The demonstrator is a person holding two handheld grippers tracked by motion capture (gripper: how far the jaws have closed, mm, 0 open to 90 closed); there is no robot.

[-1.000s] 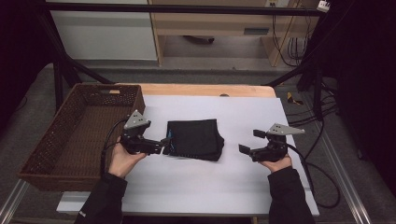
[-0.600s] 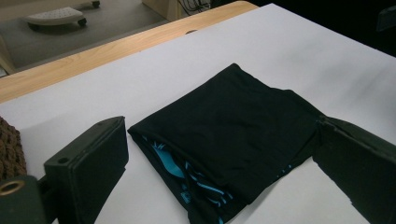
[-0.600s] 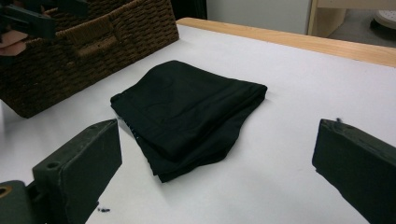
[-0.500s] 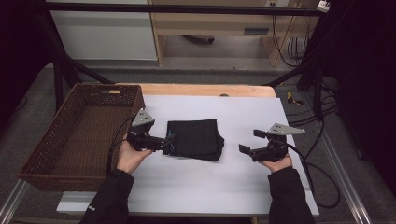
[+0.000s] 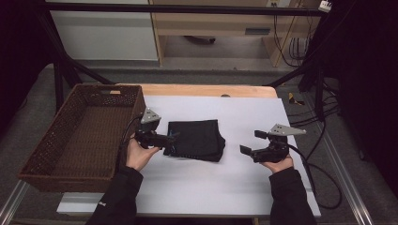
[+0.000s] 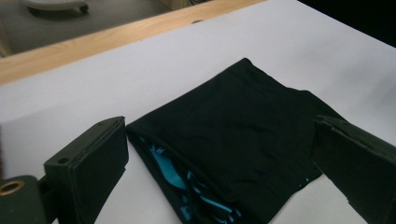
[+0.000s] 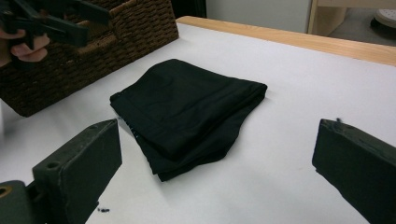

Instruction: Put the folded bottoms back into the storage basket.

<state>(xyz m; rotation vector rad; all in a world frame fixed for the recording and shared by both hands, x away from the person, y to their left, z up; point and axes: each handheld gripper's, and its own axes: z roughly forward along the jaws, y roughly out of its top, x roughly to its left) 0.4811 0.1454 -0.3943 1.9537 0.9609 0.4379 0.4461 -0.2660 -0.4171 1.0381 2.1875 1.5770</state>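
a folded black garment (image 5: 196, 139) lies flat near the middle of the white surface (image 5: 244, 112), with a wicker basket (image 5: 80, 136) standing at the surface's left edge. in the left gripper view the fold shows a bright blue pattern on the inside layer along its near edge.

the left tongs (image 5: 170, 139) sit at the garment's left edge, held low over the surface by the person's left hand (image 5: 139, 153). in the left gripper view its jaws stand wide apart, one on each side of the garment's near edge, and grip nothing; whether they touch the cloth cannot be told.

the right tongs (image 5: 248, 143) hover to the right of the garment, apart from it, held in the right hand (image 5: 277, 161). in the right gripper view its jaws are also spread wide, with nothing between them, and point toward the garment (image 7: 187, 109) and the basket (image 7: 93, 51) beyond it.
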